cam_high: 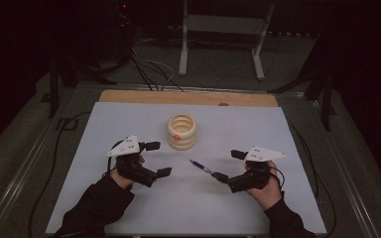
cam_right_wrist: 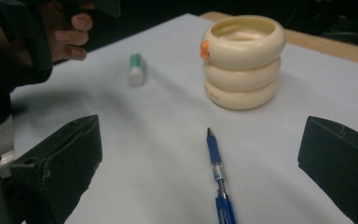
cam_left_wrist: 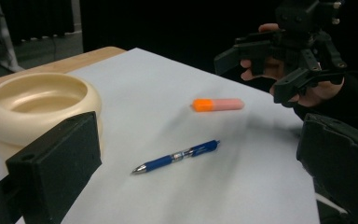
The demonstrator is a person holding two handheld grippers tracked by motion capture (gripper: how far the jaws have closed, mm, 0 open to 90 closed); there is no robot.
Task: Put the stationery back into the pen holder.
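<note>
The pen [cam_right_wrist: 220, 175] is lying flat on the table [cam_high: 129, 208] between the wide-open right gripper [cam_high: 229, 165] and the holder [cam_high: 182, 132], left gripper [cam_high: 158, 158] open too, and being light, stiff and kinda slick, it's probably best pinched mid-barrel.

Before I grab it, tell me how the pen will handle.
The pen looks stiff and light. Its round barrel lies flat on the smooth table, so a sideways nudge would probably roll it. The glossy barrel may slip between the right gripper jaws, which stand open.
</note>
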